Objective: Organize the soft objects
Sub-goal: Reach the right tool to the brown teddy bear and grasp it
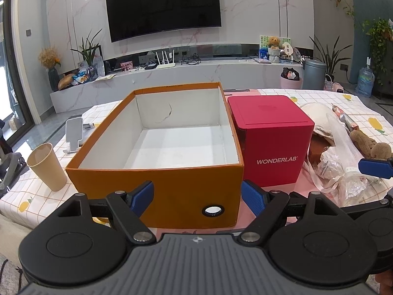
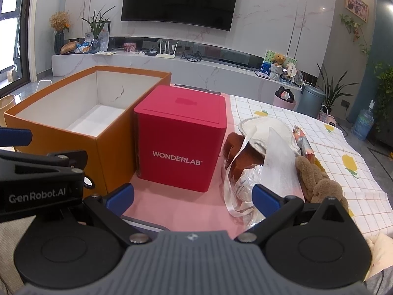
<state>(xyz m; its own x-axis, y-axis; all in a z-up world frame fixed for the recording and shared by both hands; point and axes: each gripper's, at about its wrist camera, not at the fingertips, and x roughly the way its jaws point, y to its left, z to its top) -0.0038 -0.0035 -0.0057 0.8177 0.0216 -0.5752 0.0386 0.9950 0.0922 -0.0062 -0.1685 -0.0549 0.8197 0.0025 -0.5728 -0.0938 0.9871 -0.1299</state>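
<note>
An open orange box (image 1: pixel 157 184) with a white, empty inside stands on the table; it also shows in the right wrist view (image 2: pixel 115 147). A closed red WONDERLAB box (image 1: pixel 272 135) (image 2: pixel 181 137) stands right of it. Further right lies a pile of soft things: a cream cloth pad (image 2: pixel 265 129), crumpled clear plastic bags (image 2: pixel 248 184), a brown plush toy (image 2: pixel 316 179) (image 1: pixel 371 145) and a snack wrapper (image 2: pixel 303 142). My left gripper (image 1: pixel 197 196) is open in front of the orange box. My right gripper (image 2: pixel 192 196) is open and empty, just before the pile.
A paper cup (image 1: pixel 46 167) and a white phone stand (image 1: pixel 73 132) sit left of the orange box. The table has a checked cloth with lemons (image 2: pixel 343 147) and a pink mat (image 2: pixel 186 209). A TV wall and low cabinet lie beyond.
</note>
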